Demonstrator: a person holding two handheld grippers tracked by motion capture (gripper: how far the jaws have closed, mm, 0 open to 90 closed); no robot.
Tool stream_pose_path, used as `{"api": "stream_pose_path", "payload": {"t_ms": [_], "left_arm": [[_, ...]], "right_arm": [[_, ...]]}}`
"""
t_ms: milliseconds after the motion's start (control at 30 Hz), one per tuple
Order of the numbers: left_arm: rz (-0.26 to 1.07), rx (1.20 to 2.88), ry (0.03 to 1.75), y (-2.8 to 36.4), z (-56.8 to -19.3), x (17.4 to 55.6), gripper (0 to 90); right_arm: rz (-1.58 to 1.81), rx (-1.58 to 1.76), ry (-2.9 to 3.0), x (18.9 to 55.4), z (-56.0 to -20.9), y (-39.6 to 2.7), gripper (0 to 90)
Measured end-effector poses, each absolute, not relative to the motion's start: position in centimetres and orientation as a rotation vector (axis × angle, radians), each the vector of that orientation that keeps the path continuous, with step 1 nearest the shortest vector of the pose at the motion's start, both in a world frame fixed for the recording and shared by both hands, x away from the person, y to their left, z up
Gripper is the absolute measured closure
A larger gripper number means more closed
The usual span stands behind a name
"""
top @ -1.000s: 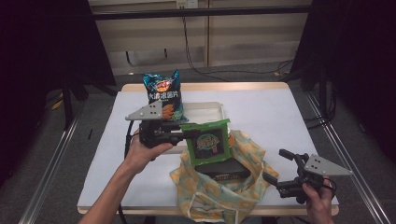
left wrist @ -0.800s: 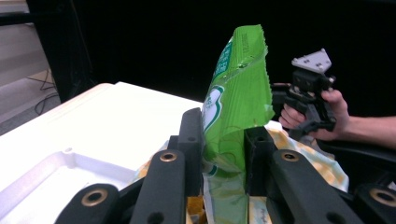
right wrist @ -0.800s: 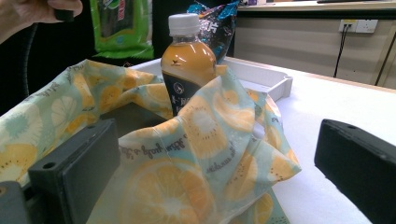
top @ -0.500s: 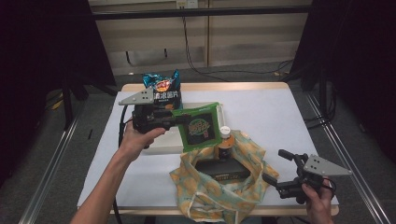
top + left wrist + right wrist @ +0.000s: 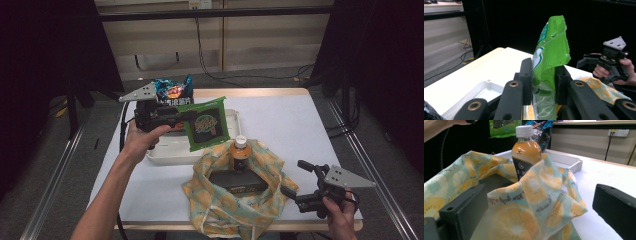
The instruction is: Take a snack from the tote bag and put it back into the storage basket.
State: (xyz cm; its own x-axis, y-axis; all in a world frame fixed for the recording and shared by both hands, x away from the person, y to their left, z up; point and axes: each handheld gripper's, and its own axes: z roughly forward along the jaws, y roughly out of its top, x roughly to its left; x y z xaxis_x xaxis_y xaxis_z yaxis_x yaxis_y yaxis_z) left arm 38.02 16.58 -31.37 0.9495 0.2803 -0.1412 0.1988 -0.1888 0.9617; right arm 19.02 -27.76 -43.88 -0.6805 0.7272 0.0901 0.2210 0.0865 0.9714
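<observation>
My left gripper (image 5: 186, 121) is shut on the edge of a green snack packet (image 5: 207, 125) and holds it in the air over the white tray (image 5: 165, 157). In the left gripper view the packet (image 5: 551, 50) stands upright, pinched between the black jaws of the gripper (image 5: 544, 75). A citrus-print fabric bag (image 5: 235, 205) sits open at the table's front. It holds an orange drink bottle (image 5: 241, 152) and a dark box (image 5: 237, 182). My right gripper (image 5: 296, 181) rests open beside the bag's right side, and in its own view the bag (image 5: 524, 207) lies between its wide jaws.
A blue snack bag (image 5: 172, 92) stands behind the tray at the table's far left. The tray's corner (image 5: 574, 162) shows beyond the bottle (image 5: 526, 150). The white tabletop (image 5: 285, 125) stretches bare at the right. Rails and cables run along both sides.
My left gripper has carried the green packet away from above the bag, farther back and left over the tray, uncovering the bottle. The right gripper has not moved.
</observation>
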Motion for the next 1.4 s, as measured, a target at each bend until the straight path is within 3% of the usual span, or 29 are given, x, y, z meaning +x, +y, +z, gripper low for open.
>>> {"api": "stream_pose_path", "payload": {"t_ms": [700,1400], "left_arm": [[0.105,1.847,0.470,14.2,-36.1,43.6,73.8],[0.129,1.871,0.519,11.6,-38.4,48.3,73.9]], "right_arm": [[1.631,0.941,1.964,19.1,-44.1,-27.8,0.0],[1.631,0.938,1.979,19.3,-44.3,-27.8,0.0]]}}
